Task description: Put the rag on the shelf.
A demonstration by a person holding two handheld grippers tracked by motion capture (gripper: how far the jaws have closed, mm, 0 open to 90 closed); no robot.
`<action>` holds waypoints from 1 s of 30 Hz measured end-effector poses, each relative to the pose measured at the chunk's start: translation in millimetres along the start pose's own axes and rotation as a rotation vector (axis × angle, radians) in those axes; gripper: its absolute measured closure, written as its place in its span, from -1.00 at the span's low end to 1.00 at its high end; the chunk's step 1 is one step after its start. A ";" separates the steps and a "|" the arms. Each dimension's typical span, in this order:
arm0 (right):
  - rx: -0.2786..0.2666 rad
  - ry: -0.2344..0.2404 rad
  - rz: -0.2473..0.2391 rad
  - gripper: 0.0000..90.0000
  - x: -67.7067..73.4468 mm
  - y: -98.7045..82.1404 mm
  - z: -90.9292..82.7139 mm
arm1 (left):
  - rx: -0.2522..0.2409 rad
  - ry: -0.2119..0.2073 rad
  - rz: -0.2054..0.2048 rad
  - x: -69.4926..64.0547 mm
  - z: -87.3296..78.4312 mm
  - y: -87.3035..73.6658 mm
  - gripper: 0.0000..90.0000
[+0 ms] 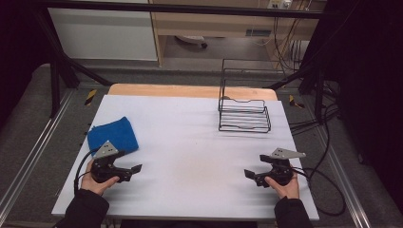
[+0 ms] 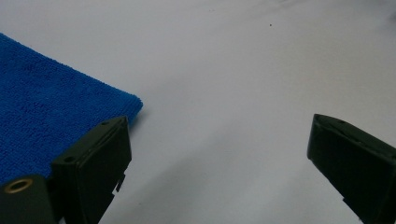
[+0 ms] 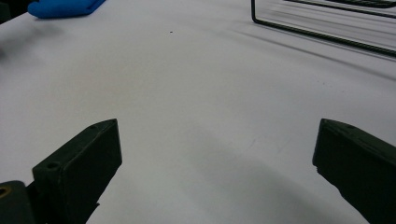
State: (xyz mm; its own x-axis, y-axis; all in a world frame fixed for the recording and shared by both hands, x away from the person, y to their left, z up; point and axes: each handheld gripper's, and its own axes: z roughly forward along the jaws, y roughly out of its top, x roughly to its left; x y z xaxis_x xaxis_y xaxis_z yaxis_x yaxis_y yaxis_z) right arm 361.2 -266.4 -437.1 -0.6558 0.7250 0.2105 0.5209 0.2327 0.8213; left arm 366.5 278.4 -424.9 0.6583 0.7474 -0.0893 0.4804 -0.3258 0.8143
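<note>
A folded blue cloth (image 1: 113, 135) lies flat at the left of the white table (image 1: 190, 152); its near corner (image 2: 56, 112) fills the left of the left gripper view. Just in front of it my left gripper (image 1: 134, 173) rests low over the table, jaws wide open with bare table between them. At the front right my right gripper (image 1: 252, 176) is held the same way, open and empty, pointing toward the table's middle. A black wire rack (image 1: 244, 114) stands at the back right; its lower bars (image 3: 322, 35) cross the top of the right gripper view, and the blue cloth (image 3: 65, 8) shows far off there.
The rack's upright wire frame (image 1: 247, 71) rises at the table's far edge. Black cables (image 1: 328, 190) trail off the right side. A metal rail (image 1: 28, 156) runs along the left of the table, with dark frame posts behind.
</note>
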 end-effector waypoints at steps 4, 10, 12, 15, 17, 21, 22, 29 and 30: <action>0.002 0.000 -0.003 -0.96 0.3 -0.2 0.5 | -0.002 0.002 0.001 -1.2 -0.8 0.7 -0.86; 0.001 -0.005 0.004 -0.96 0.8 0.2 0.9 | 0.007 0.001 0.012 -2.8 -0.6 2.6 -0.85; 0.000 -0.007 0.004 -0.96 0.7 0.2 1.0 | 0.014 0.001 0.008 -3.2 -0.4 2.8 -0.85; 0.002 -0.007 0.004 -0.96 1.3 -0.1 1.3 | 0.019 0.004 0.011 -2.7 -0.7 4.2 -0.84; 0.003 -0.008 0.003 -0.96 1.2 -0.1 1.5 | 0.019 0.008 0.007 -2.4 -0.8 6.3 -0.84; 0.004 -0.007 0.002 -0.96 0.9 0.1 1.9 | 0.030 0.019 0.010 -0.8 -2.9 11.4 -0.83; 0.004 -0.008 0.003 -0.96 1.1 0.1 1.7 | 0.029 0.025 0.000 0.5 -4.1 13.9 -0.83; 0.006 -0.010 0.001 -0.96 1.3 -0.1 2.1 | 0.046 0.040 0.010 2.0 -4.6 25.4 -0.82; 0.008 -0.011 0.002 -0.96 1.5 -0.2 2.3 | 0.051 0.043 0.014 2.2 -3.6 27.2 -0.82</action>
State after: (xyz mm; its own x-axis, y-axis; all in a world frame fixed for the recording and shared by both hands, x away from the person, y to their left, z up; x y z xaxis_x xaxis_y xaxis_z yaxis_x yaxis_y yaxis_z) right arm 361.4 -263.9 -438.2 -0.6485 0.7326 0.2066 0.5270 0.2362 0.8164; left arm 378.9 273.3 -400.9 0.6407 0.7660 -0.0524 0.5008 -0.3651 0.7848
